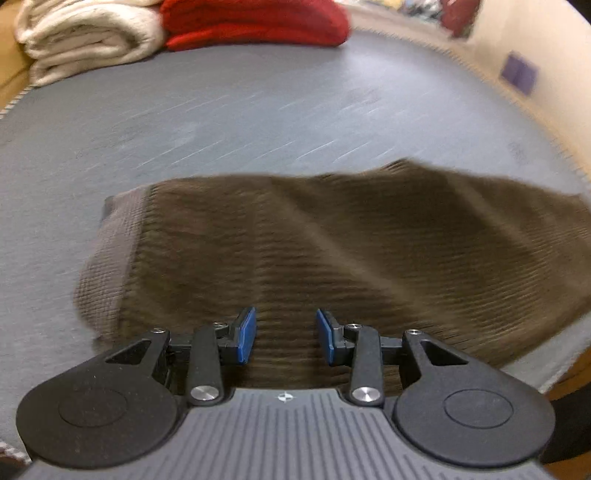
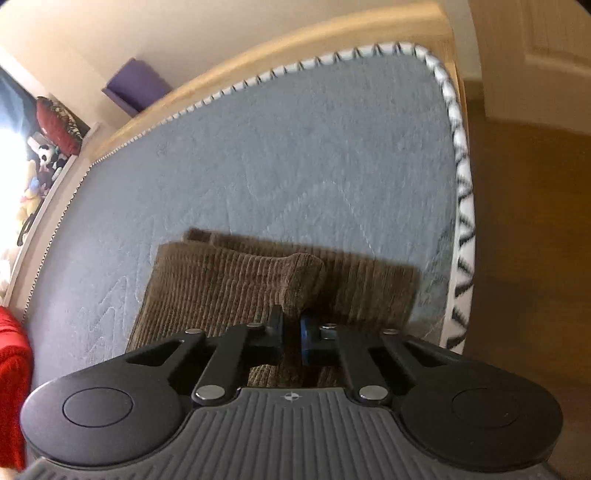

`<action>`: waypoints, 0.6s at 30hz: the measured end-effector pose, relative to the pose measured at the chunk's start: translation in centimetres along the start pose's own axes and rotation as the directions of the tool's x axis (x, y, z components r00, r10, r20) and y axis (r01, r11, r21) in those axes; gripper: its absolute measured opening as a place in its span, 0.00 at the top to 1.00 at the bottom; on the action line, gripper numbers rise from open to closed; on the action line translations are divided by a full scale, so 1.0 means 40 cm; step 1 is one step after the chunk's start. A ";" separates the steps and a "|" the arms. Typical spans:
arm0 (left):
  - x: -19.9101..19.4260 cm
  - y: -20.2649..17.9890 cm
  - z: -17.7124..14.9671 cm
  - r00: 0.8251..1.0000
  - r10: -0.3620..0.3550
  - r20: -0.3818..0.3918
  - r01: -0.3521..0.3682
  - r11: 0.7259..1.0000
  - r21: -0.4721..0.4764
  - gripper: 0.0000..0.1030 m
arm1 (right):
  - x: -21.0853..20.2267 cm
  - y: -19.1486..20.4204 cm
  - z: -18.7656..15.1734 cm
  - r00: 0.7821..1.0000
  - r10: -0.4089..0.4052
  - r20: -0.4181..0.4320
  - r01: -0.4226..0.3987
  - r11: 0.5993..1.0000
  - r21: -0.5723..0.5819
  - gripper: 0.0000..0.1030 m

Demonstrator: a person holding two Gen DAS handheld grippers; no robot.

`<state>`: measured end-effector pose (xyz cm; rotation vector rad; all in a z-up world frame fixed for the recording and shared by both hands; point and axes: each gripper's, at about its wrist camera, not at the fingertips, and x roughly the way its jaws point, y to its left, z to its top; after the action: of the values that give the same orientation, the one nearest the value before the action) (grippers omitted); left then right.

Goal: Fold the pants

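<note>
Brown corduroy pants (image 1: 295, 243) lie on a grey mattress (image 1: 258, 110), with the ribbed waistband (image 1: 110, 258) at the left. My left gripper (image 1: 286, 336) is open, its blue pads (image 1: 246, 334) apart just above the cloth, holding nothing. In the right wrist view the pants (image 2: 229, 288) lie near the mattress edge. My right gripper (image 2: 291, 332) is shut on a pinched-up fold of the pants (image 2: 299, 277), which stands raised in front of the jaws.
A folded cream blanket (image 1: 85, 40) and a folded red blanket (image 1: 255, 22) sit at the far side of the mattress. The mattress's piped edge (image 2: 461, 206) runs down the right, with wooden floor (image 2: 528, 240) beyond. A wall and a purple box (image 2: 136, 85) stand behind.
</note>
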<state>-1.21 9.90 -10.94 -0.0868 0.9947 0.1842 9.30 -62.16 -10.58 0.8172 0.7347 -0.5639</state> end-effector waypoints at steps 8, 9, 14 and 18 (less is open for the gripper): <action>0.016 0.036 -0.002 0.974 0.223 -0.033 -0.224 0.973 -0.054 0.79 | -0.068 -0.038 -0.012 0.979 -0.199 0.054 0.195 0.979 0.057 0.93; 0.010 0.032 -0.003 0.976 0.219 -0.019 -0.220 0.974 -0.049 0.78 | -0.043 -0.062 -0.013 0.979 -0.204 -0.011 0.204 0.975 0.082 0.86; -0.021 0.038 0.008 0.983 0.181 0.034 -0.177 0.980 -0.094 0.72 | -0.049 -0.082 0.005 0.983 -0.184 0.003 0.184 0.980 0.078 0.66; 0.027 0.052 0.006 0.984 0.161 -0.074 -0.170 0.976 -0.137 0.72 | -0.033 -0.094 0.005 0.988 -0.151 -0.037 0.154 0.983 0.103 0.65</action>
<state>-0.84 12.08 -11.69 -0.1407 1.0508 0.4082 5.94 -64.24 -11.15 0.8731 0.8041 -0.7349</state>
